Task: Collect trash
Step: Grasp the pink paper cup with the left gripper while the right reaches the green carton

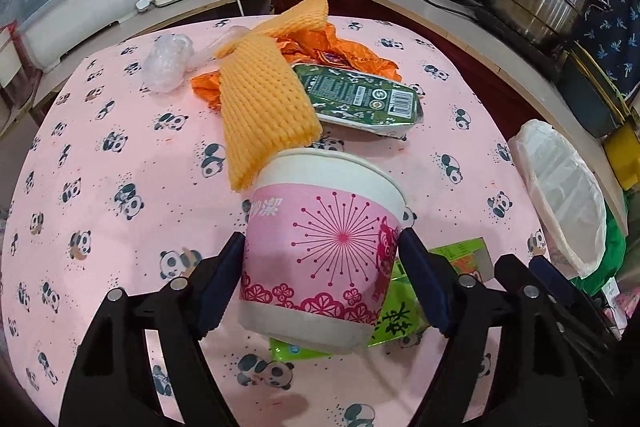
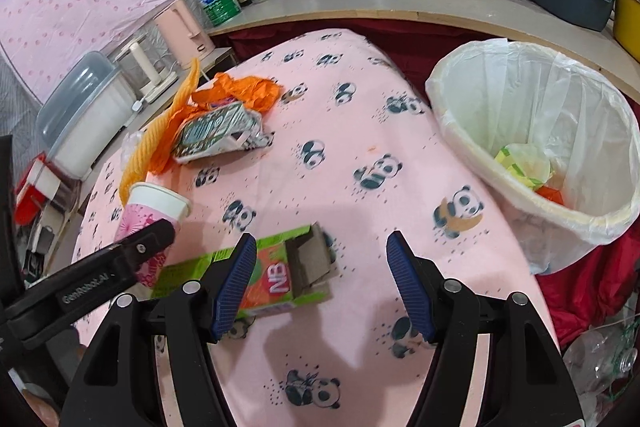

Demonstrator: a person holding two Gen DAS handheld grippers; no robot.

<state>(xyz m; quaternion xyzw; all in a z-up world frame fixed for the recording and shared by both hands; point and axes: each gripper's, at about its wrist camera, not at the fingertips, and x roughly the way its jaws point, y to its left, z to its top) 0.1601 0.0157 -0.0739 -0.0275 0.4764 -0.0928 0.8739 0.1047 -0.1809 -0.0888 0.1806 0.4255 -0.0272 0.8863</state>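
Gripping the pink paper cup point(image 1: 320, 247) by its sides, the left gripper point(image 1: 320, 259) held it tilted above the green carton point(image 2: 256, 275). The right gripper point(image 2: 322, 283) hung open-jawed, carton towards its left finger, trash bin point(image 2: 460, 131) off its right side.

The flattened green carton point(image 2: 276, 275) just beyond the right gripper's left finger point(image 2: 234, 283) reads "NB", and the black arm point(image 2: 86, 285) left of it reads "GenRobot.AI".
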